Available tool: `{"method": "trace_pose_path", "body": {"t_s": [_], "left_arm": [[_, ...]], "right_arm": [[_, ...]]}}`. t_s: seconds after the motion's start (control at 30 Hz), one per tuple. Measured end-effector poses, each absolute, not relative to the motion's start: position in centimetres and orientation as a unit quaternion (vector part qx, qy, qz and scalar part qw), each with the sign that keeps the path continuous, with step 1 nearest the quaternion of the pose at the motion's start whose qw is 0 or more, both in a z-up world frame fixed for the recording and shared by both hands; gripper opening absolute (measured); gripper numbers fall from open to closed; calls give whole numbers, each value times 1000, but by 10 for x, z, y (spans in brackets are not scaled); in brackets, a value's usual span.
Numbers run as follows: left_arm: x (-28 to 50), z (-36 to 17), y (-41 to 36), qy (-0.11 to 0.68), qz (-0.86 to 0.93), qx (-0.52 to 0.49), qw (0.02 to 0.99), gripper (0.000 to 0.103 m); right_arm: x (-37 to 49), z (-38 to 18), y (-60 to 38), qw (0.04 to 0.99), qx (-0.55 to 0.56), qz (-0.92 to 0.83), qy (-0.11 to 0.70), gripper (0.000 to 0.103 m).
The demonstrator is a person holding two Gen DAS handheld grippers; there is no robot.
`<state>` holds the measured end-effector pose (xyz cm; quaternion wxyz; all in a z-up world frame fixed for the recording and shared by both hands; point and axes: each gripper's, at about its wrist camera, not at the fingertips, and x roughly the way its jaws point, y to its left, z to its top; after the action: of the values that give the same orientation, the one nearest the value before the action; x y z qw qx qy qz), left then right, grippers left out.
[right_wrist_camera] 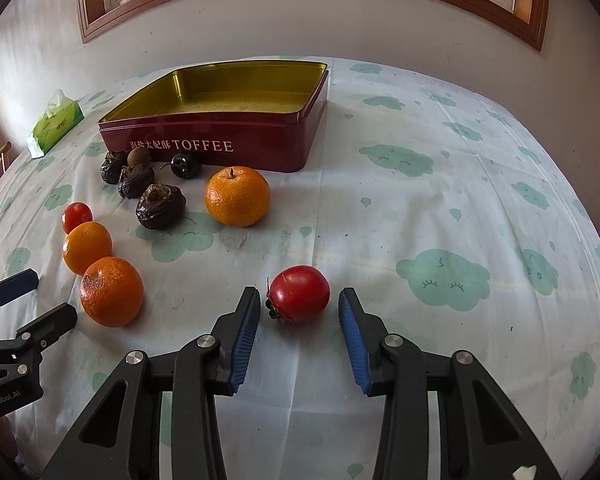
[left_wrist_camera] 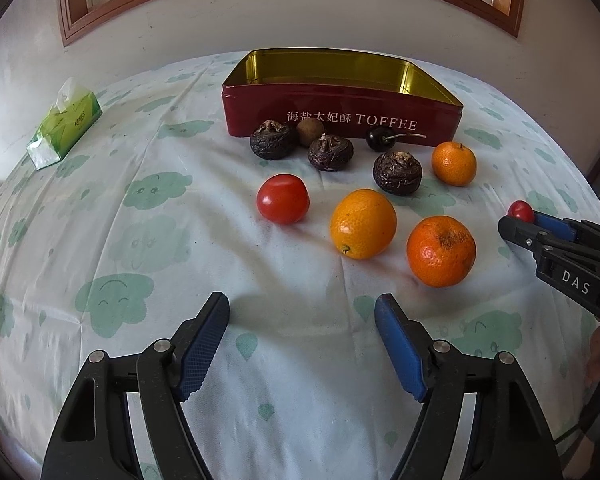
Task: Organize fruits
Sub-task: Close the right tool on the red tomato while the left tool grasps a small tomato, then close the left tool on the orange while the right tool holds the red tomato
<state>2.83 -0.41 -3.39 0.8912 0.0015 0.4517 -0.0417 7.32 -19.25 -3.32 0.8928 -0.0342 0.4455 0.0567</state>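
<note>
On the cloud-print tablecloth point(left_wrist_camera: 140, 240), left wrist view: the left gripper point(left_wrist_camera: 302, 308) hung over bare cloth, jaws fairly wide, nothing between them. Mandarins point(left_wrist_camera: 363, 224), water chestnuts point(left_wrist_camera: 397, 172), a dark cherry point(left_wrist_camera: 380, 139) and a cherry tomato point(left_wrist_camera: 283, 199) lay loose before the red toffee tin point(left_wrist_camera: 260, 120), which stood empty.

Right wrist view: the right gripper point(right_wrist_camera: 299, 294) straddled a second small tomato point(right_wrist_camera: 304, 290) lying on the cloth. Both pads stood clear of its skin, with no grip yet.

Step judged: picking up that tomato. The next move likely calls for a gentle close, then a lift and carry to the tin.
</note>
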Motion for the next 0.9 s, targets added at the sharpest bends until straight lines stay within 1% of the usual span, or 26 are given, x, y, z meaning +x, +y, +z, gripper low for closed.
{"method": "trace_pose_path", "body": {"t_s": [0.07,0.1,0.73,0.9], "left_arm": [[30,-34,-6,450,-43,4,892,75],[31,-34,-7,449,-45,4,892,75],[59,-28,-22,433,-63,17,899,75],[65,-29,-21,435,-65,8,898,67]], "right_arm": [[75,-33,-193,894,-32,55,443,28],[75,-33,-193,895,-31,54,442,27],[80,-35,-203,899,-22,40,435,27],[80,-35,-204,899,-21,41,435,27]]}}
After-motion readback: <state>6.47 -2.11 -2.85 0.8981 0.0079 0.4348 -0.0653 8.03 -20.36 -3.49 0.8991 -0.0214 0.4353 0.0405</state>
